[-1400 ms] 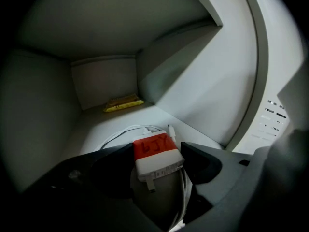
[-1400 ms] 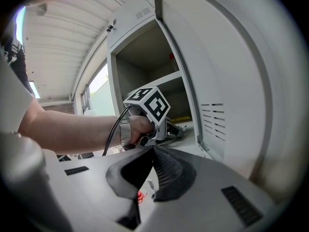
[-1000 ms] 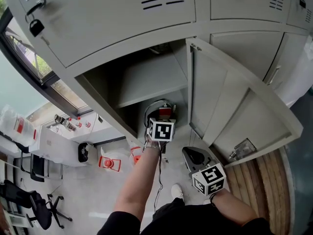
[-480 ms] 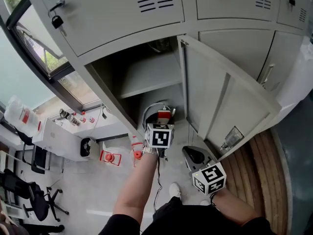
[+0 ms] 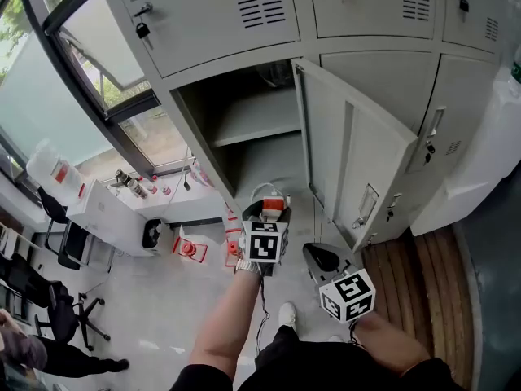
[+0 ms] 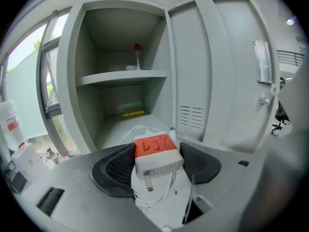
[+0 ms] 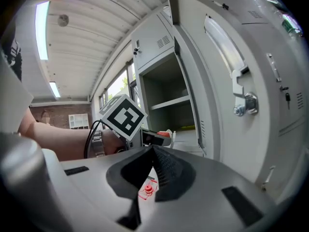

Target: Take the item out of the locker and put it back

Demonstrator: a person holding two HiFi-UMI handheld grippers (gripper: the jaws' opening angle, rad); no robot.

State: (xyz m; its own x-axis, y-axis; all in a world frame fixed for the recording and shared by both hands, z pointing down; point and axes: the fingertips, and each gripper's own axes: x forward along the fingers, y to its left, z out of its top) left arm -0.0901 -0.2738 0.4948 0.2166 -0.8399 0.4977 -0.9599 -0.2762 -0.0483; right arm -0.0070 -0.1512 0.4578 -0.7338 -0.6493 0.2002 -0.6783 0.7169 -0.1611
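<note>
Beside the open locker door (image 5: 358, 157), left tongs (image 6: 155, 162) pinch a charger (image 6: 153, 148); right tongs (image 7: 152, 154) pressed together.

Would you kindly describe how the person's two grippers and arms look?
The left gripper and right gripper both have grey bodies and black ribbed pads. Each carries a white cube with black square markers. A thin black cable hangs from the left one. The person wears dark short sleeves and a metal wristband on the left wrist.
</note>
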